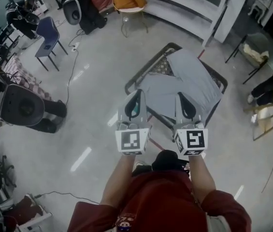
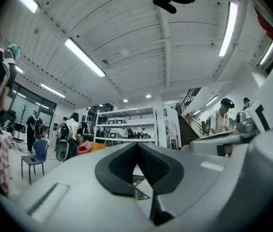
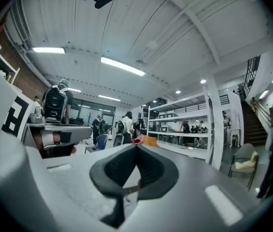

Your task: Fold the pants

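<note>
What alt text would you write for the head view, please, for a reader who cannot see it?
Seen from above, a person in a red shirt holds the left gripper and the right gripper side by side, both shut and empty. They point toward light grey pants spread on a small dark-framed table on a pale workshop floor.

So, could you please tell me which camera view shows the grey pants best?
The head view: it looks down on the grey pants draped over the small table. Both gripper views face level across the room, and neither shows the pants recognisably.
</note>
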`<action>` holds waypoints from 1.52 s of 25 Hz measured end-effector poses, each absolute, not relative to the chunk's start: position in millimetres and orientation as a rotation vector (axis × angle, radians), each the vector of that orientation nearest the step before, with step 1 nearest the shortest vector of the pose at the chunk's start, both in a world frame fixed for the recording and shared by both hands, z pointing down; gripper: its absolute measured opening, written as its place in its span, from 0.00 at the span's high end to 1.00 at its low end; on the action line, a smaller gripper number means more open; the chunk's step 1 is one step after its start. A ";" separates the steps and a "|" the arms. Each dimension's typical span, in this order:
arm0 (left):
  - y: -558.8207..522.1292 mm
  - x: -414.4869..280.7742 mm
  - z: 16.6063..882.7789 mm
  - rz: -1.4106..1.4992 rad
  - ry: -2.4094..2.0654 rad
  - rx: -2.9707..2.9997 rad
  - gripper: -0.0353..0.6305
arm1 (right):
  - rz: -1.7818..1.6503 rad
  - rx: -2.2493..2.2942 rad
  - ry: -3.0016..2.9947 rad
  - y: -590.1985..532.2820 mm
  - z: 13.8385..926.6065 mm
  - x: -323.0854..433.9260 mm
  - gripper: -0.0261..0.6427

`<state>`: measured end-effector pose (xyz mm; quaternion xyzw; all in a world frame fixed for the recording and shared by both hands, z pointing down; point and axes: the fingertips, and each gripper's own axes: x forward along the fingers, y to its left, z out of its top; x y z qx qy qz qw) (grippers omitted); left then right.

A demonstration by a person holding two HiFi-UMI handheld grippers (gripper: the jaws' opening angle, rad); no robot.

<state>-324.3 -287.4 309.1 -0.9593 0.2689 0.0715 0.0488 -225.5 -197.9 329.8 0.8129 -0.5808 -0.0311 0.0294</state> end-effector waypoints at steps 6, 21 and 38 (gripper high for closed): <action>-284.6 -268.5 309.4 0.229 0.608 -3.014 0.94 | -0.058 2.676 -1.547 -165.3 338.5 -173.3 0.96; -268.2 -121.2 321.5 0.218 0.203 -3.024 0.94 | -0.048 2.930 -1.145 -115.8 348.6 -58.7 0.96; -277.9 -80.2 334.5 0.157 -0.037 -3.055 0.94 | 0.027 2.974 -0.892 -106.0 359.6 -30.9 0.96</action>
